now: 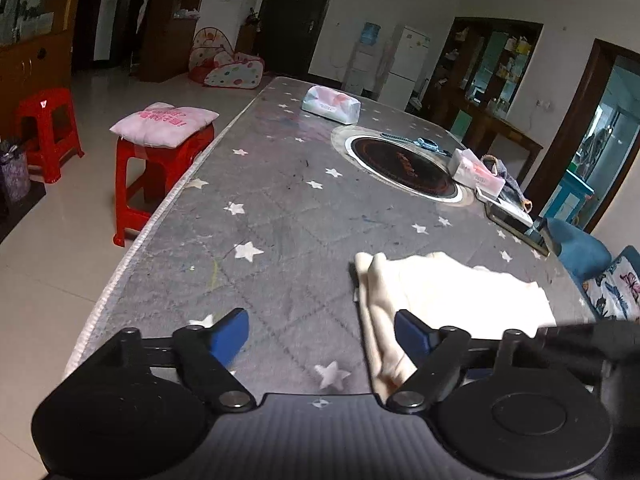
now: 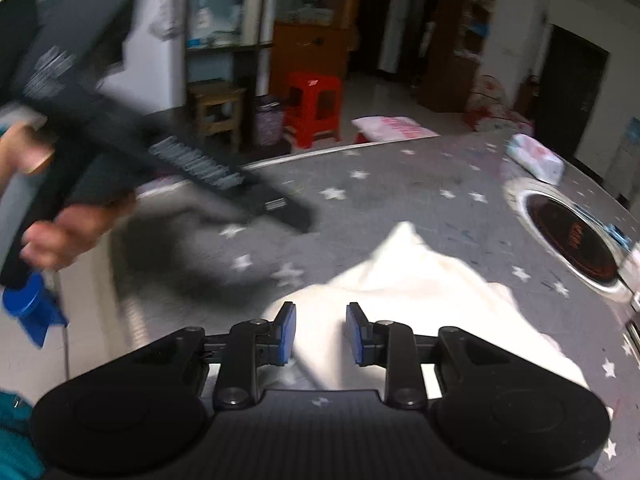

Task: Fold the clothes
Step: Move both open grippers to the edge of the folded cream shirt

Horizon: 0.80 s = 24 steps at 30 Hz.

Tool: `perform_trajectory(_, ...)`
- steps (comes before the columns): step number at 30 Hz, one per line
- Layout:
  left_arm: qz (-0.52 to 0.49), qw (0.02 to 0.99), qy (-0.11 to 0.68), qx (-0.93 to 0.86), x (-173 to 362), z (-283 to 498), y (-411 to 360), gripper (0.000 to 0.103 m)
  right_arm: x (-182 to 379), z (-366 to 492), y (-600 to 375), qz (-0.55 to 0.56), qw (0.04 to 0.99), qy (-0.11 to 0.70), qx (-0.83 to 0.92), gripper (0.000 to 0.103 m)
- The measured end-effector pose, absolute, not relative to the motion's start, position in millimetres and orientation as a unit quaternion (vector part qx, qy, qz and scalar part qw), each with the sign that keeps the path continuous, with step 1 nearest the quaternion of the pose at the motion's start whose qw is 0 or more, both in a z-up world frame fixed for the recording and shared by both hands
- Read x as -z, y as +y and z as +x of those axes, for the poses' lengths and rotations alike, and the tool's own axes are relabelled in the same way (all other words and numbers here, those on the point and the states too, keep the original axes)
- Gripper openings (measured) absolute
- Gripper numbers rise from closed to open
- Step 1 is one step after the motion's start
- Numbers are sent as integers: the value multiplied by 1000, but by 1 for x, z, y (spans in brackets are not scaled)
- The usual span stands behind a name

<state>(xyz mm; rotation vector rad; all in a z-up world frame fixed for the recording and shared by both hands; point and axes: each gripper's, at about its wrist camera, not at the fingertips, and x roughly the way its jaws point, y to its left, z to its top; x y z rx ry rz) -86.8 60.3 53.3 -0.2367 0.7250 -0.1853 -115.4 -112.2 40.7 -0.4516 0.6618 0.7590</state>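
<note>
The left gripper [image 1: 322, 334], its blue-padded fingers spread wide and holding nothing, hovers over the near part of the grey star-printed table cover [image 1: 280, 208], with the cream garment [image 1: 448, 292] lying just to its right. The right gripper [image 2: 318, 332], jaws parted with nothing pinched, sits above the same soft, rumpled cloth [image 2: 400, 280], whose long axis runs from near to far, ending in a point at the far end. Farther right are a round black cooktop [image 1: 404, 164] inset in the table and two soft tissue packs [image 1: 331, 104].
</note>
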Motion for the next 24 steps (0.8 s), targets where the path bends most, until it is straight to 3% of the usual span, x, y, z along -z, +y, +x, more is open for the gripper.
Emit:
perform_trajectory(2, -123, 922, 356, 92, -55, -84, 57, 93, -37, -122, -104, -234, 846, 307, -368, 36)
perform_trajectory(6, -146, 915, 362, 100, -55, -80, 55, 94, -28, -123, -92, -252, 840, 306, -370, 36)
perform_trajectory(16, -170, 918, 354, 51, -52, -75, 81, 94, -47, -89, -116, -158, 867, 323, -345, 32)
perform_trajectory(24, -96, 925, 353, 102, -50, -61, 42, 89, -40, -73, -145, -138, 882, 346, -289, 35)
